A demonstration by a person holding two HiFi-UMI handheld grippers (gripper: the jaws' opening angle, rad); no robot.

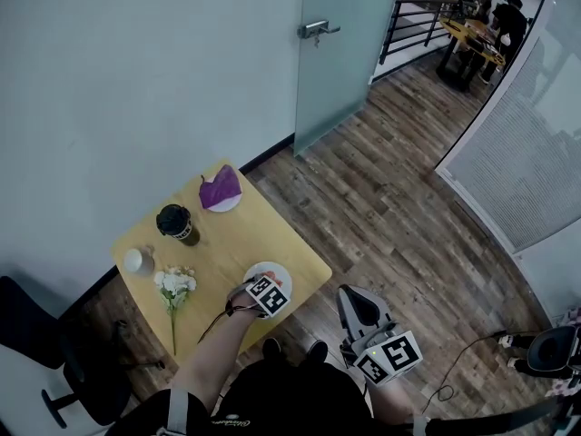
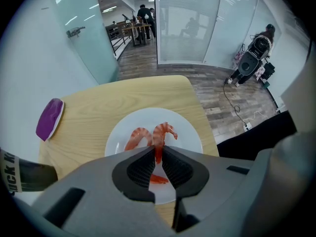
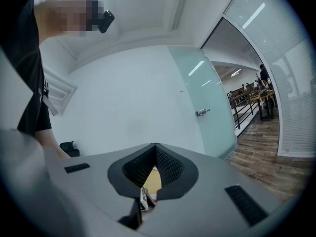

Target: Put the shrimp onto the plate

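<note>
A white plate [image 2: 190,132] lies at the near edge of the small wooden table [image 1: 227,243]. My left gripper [image 2: 158,154] is shut on the tail of an orange shrimp [image 2: 164,131], which curls over the plate's middle. A second shrimp [image 2: 137,138] lies on the plate just left of it, and another red piece [image 2: 159,179] shows under the jaws. In the head view the left gripper [image 1: 262,282] hovers over the plate [image 1: 275,270]. My right gripper [image 1: 356,302] is off the table to the right, over the floor. It is shut and empty [image 3: 155,149], pointing up at the wall.
On the table stand a purple napkin on a small dish [image 1: 221,192], a dark lidded coffee cup [image 1: 176,222], a white cup [image 1: 138,262] and a white flower sprig [image 1: 174,286]. A black chair [image 1: 41,339] sits left of the table. A glass door [image 1: 340,53] is behind.
</note>
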